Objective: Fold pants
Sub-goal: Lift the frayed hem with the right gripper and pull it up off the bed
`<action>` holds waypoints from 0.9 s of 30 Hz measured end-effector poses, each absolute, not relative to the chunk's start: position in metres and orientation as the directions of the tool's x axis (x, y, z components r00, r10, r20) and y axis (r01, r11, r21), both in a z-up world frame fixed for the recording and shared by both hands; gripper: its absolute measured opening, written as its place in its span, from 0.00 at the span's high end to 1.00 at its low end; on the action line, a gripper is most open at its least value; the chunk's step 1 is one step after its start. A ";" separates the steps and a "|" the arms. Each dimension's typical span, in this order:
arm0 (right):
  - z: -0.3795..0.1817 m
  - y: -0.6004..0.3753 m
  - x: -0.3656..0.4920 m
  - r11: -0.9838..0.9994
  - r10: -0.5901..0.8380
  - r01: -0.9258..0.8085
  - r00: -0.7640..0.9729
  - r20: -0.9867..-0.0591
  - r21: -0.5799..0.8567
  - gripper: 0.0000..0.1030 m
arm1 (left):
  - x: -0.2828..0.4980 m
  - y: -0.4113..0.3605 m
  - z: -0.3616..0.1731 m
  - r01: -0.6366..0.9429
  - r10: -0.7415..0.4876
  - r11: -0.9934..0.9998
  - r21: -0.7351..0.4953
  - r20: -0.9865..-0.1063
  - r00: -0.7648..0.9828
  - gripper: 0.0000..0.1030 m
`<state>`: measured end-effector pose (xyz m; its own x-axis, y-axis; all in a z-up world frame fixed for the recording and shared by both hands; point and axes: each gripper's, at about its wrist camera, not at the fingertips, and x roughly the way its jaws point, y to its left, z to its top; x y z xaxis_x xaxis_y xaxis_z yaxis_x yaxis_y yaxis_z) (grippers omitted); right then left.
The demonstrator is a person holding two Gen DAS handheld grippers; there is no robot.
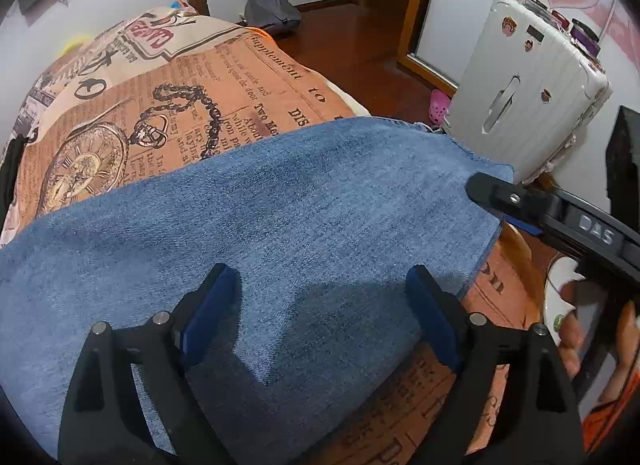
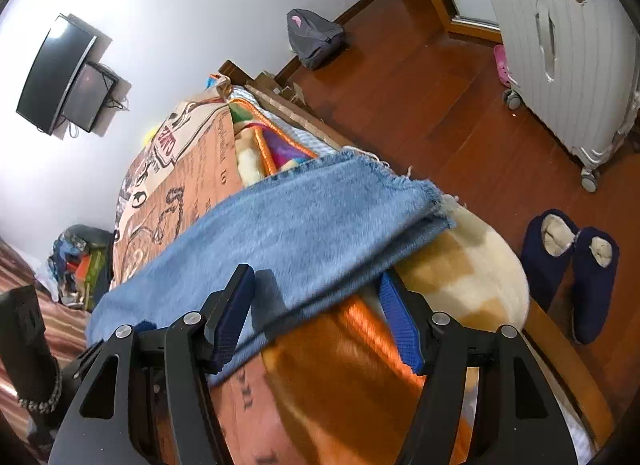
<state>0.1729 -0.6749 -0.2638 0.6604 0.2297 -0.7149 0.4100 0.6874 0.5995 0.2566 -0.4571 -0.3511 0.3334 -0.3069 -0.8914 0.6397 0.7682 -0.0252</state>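
Blue denim pants (image 1: 280, 205) lie flat across a bed cover (image 1: 160, 105) printed like an orange newspaper. My left gripper (image 1: 320, 281) stands open just over the near part of the denim, with nothing pinched between its blue pads. At the right of that view, one black finger (image 1: 492, 191) of the right gripper reaches the frayed hem corner, held by a hand (image 1: 580, 329). In the right wrist view the folded pants (image 2: 300, 225) hang over the bed's side. The right gripper (image 2: 316, 285) is open around the denim's edge, one pad above and one below.
A white suitcase (image 1: 528, 105) stands on the wooden floor (image 2: 420, 85) beside the bed. A grey backpack (image 2: 316, 41) leans on the far wall. Dark blue slippers (image 2: 568, 265) sit by the bed, and a pink shoe (image 1: 438, 105) lies near the suitcase. A screen (image 2: 60, 77) hangs on the wall.
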 end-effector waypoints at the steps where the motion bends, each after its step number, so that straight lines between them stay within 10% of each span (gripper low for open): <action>1: -0.265 -0.677 0.174 0.690 0.220 0.411 0.665 -0.714 0.595 0.41 | 0.257 -0.457 -0.351 0.639 -0.309 0.768 -0.027 -0.891 0.334 0.14; 10: -0.257 -0.687 0.181 0.718 0.153 0.417 0.686 -0.711 0.557 0.86 | 0.256 -0.456 -0.350 0.637 -0.321 0.770 -0.033 -0.884 0.341 0.14; 27: -0.153 -0.651 0.174 0.835 0.084 0.270 0.799 -0.596 0.480 0.91 | 0.269 -0.382 -0.283 0.500 -0.371 0.857 -0.129 -0.827 0.422 0.18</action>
